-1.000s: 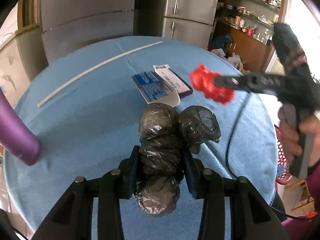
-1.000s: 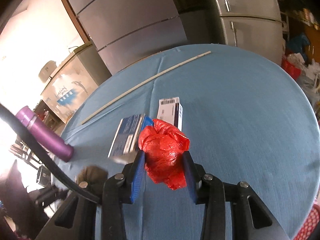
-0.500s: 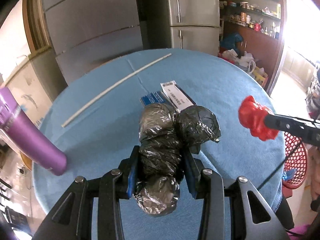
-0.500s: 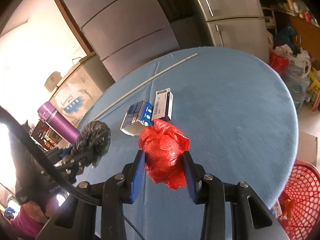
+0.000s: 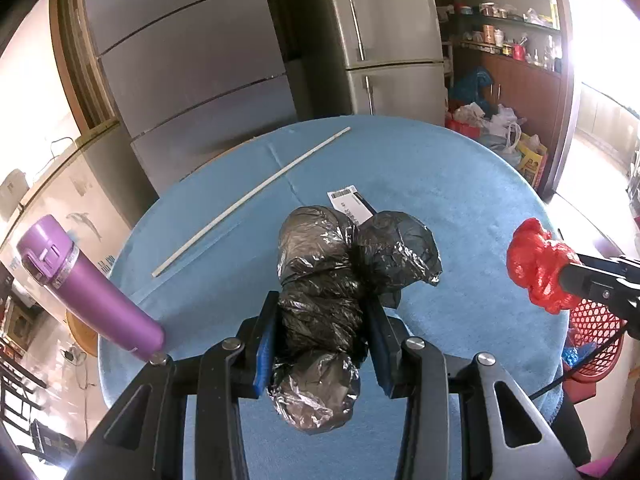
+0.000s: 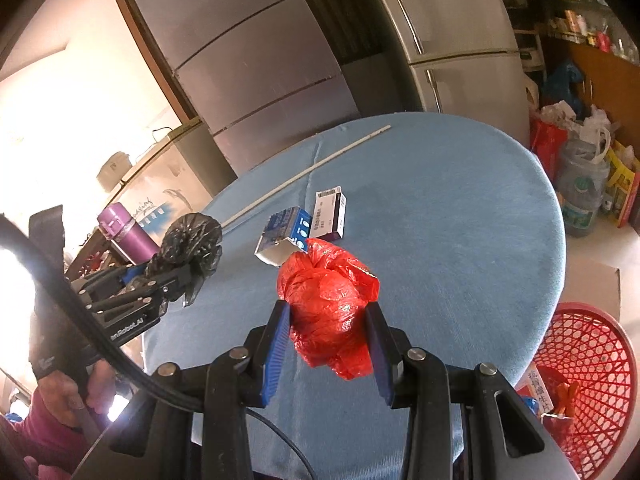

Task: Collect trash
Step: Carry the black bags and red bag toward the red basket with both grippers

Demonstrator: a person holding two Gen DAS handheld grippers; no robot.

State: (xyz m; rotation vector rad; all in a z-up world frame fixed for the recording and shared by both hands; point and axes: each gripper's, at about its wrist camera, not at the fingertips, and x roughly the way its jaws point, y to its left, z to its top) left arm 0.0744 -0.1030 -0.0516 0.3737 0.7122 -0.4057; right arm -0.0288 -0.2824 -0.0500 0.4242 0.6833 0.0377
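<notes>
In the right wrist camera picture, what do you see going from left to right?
Purple bottle → crumpled black plastic bag in the left gripper → blue and white carton → red plastic bag in the right gripper → red mesh basket.

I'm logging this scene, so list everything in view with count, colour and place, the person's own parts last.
black bag bundle: 1, black, held above the table
red bag bundle: 1, red, held above the table's near edge
boxes: 2, blue-white and white-purple, mid table, side by side
rod: 1, white, far left of the table
table: 1, round, blue cloth
bottle: 1, purple, off the table's left edge
basket: 1, red mesh, floor right of the table, some trash inside
fridge: 1, grey, behind the table
left tongs: shut on the black bag bundle
right tongs: shut on the red bag bundle
</notes>
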